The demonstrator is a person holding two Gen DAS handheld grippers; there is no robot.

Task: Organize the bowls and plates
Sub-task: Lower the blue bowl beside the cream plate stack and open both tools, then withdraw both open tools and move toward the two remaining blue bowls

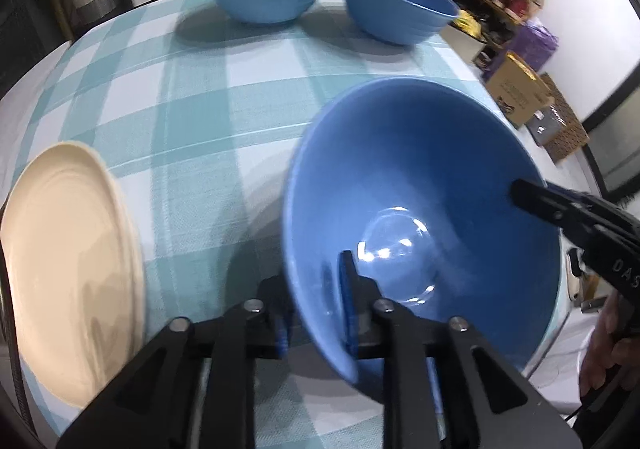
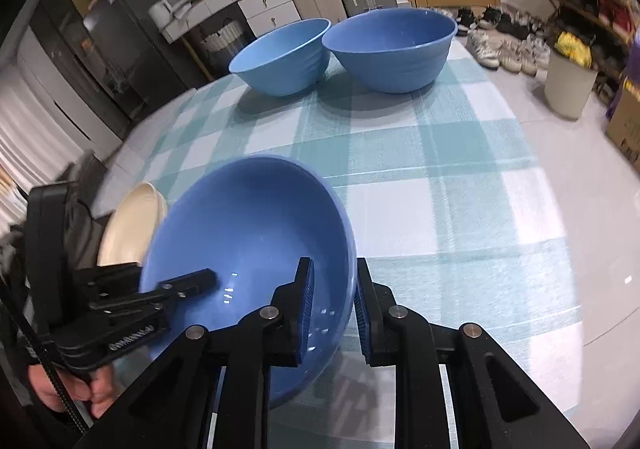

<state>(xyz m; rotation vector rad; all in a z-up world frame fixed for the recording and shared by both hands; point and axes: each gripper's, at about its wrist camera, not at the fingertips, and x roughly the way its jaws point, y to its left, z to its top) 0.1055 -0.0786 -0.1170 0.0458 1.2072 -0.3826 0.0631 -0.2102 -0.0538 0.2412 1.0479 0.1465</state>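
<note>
Nearest, both grippers pinch the same tilted blue bowl (image 1: pixel 424 217) from opposite sides. The left gripper (image 1: pixel 316 297) comes in low at the bowl's near-left rim, one finger inside the wall and the other outside, the wall clamped between the pads. The right gripper (image 2: pixel 334 305) does the same at the near-right rim, its blue ribbed pads (image 2: pixel 306 309) squeezing the wall. The bowl tips toward the left gripper; whether its base touches the checked tablecloth (image 2: pixel 440 177) is hidden by the fingers. A hand (image 2: pixel 76 389) holding the left gripper is partly cut off at the frame edge. Just left of the bowl lies a cream plate (image 1: pixel 68 269), blurred and partly cropped. At the far edge two more blue bowls (image 2: pixel 390 49) stand upright, rims touching or nearly so
</note>
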